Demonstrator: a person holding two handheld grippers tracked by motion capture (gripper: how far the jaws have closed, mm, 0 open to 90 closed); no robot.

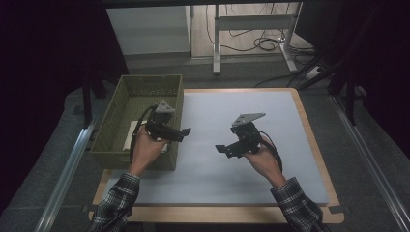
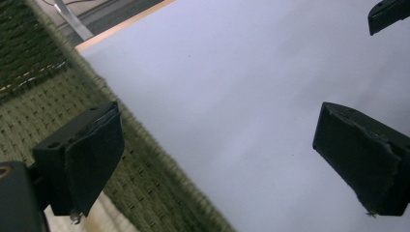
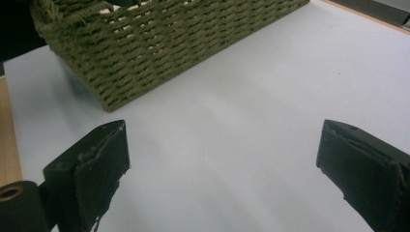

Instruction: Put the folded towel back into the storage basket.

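Observation:
A green woven basket (image 1: 126, 99) stands on the left part of the white mat (image 1: 251, 116). A pale, cream-coloured thing (image 1: 129, 137) lies on its floor, partly hidden by the left hand. My left gripper (image 1: 183, 131) hovers over the basket's right rim and points right. Its jaws stand wide open and hold nothing (image 2: 217, 164), one above the basket wall (image 2: 145, 174) and one above the mat. My right gripper (image 1: 221, 149) hangs over the middle of the mat and points left toward the basket (image 3: 159, 48). It is open and empty (image 3: 222, 179).
The mat covers a wooden table whose edge (image 1: 309, 130) shows at the right and front. Behind the table are a white cabinet (image 1: 147, 29), metal desk legs (image 1: 216, 43) and floor cables (image 1: 266, 43). Metal rails (image 1: 67, 169) run along both sides.

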